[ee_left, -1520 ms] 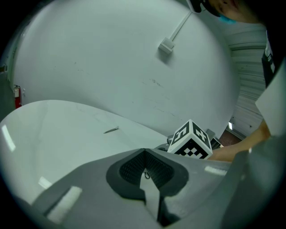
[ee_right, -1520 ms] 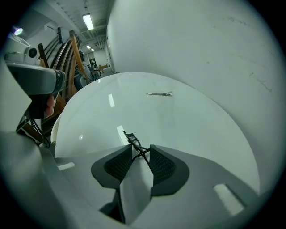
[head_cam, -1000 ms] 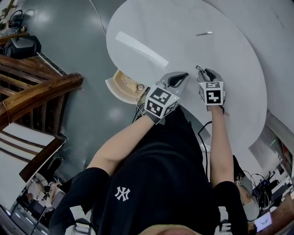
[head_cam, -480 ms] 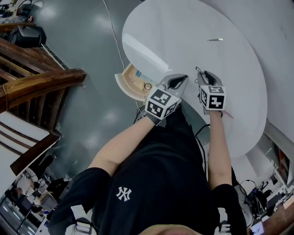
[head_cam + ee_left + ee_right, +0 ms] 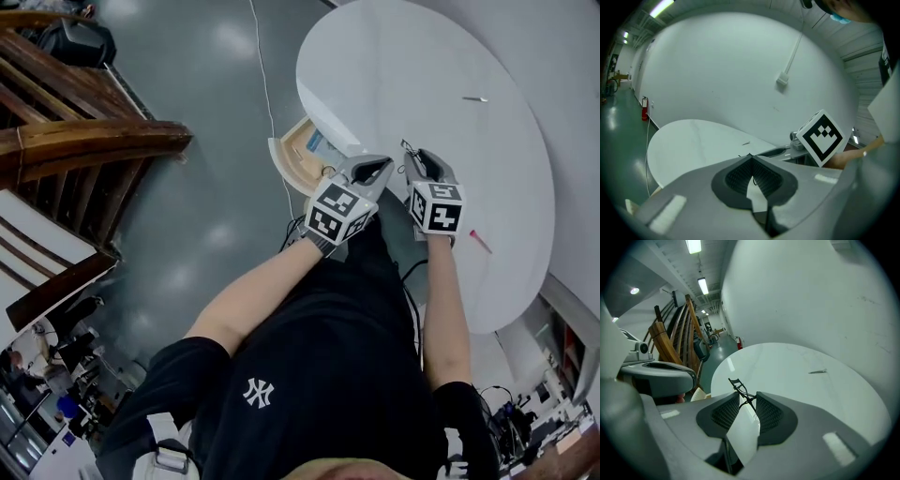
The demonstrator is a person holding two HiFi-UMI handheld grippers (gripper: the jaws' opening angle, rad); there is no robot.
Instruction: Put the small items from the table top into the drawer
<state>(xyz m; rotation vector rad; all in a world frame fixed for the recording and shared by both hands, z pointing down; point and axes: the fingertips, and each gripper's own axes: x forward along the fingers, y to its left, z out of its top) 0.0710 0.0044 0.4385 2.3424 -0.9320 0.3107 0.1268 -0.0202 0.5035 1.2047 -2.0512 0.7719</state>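
My right gripper (image 5: pixel 411 156) is shut on a thin black wire clip (image 5: pixel 739 389) that sticks out past its fingertips; the clip's top shows in the head view (image 5: pixel 407 146). The left gripper (image 5: pixel 384 165) hangs just left of it, over the near edge of the white round table (image 5: pixel 422 84), with its jaws shut and nothing seen between them (image 5: pixel 750 157). The wooden drawer (image 5: pixel 298 157) stands open at the table's left side, with a small ring (image 5: pixel 328 172) inside. A small grey metal piece (image 5: pixel 473 98) lies far out on the table top, also visible in the right gripper view (image 5: pixel 818 371).
A thin red item (image 5: pixel 480 242) lies on the table near its right edge. Dark wooden furniture (image 5: pixel 94 141) stands on the grey floor at the left. A white cable (image 5: pixel 267 84) runs across the floor toward the drawer.
Both grippers have moved left across the table toward the open drawer, the right one still carrying the black clip. The jaws look unchanged.
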